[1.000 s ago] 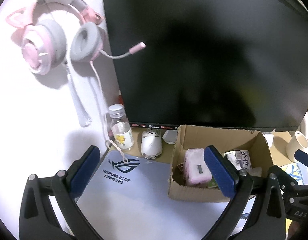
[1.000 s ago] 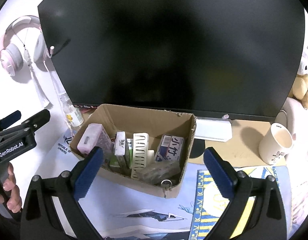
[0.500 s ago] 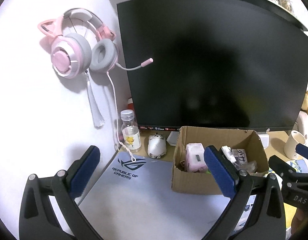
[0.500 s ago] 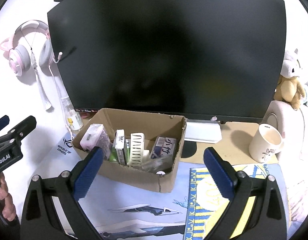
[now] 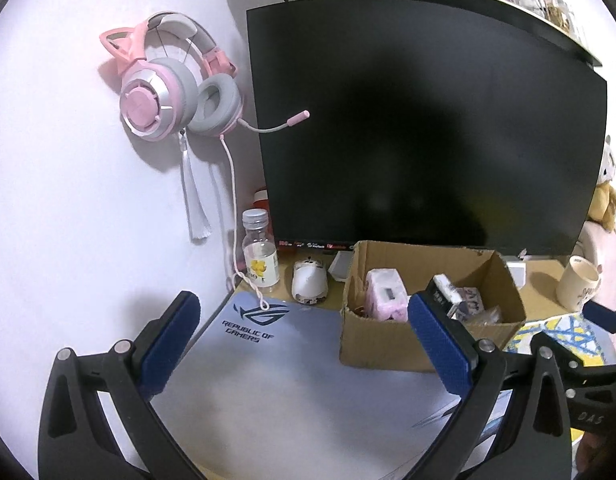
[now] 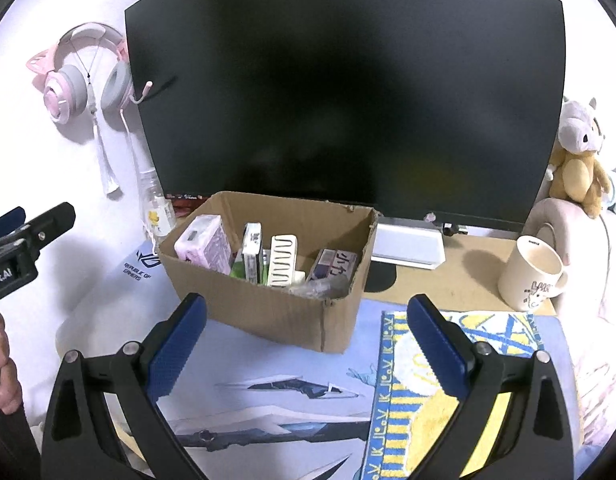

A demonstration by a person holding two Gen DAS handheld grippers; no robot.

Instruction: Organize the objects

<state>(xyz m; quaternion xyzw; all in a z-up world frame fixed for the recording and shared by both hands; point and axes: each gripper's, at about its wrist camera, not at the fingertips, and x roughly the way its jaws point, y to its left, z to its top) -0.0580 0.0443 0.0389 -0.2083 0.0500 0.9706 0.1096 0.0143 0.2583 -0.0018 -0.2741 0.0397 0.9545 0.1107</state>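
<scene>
Dim, cool indoor light, soft shadows on the wall (image 5: 67, 200), strong fisheye bending at the edges.

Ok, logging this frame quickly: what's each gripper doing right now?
Left gripper: jaws open, holding nothing.
Right gripper: jaws open, holding nothing.

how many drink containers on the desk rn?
2. A clear bottle stands at the left by the wall, beside the mouse. A cream mug stands at the right, past the box. More may be hidden behind the monitor.
</scene>
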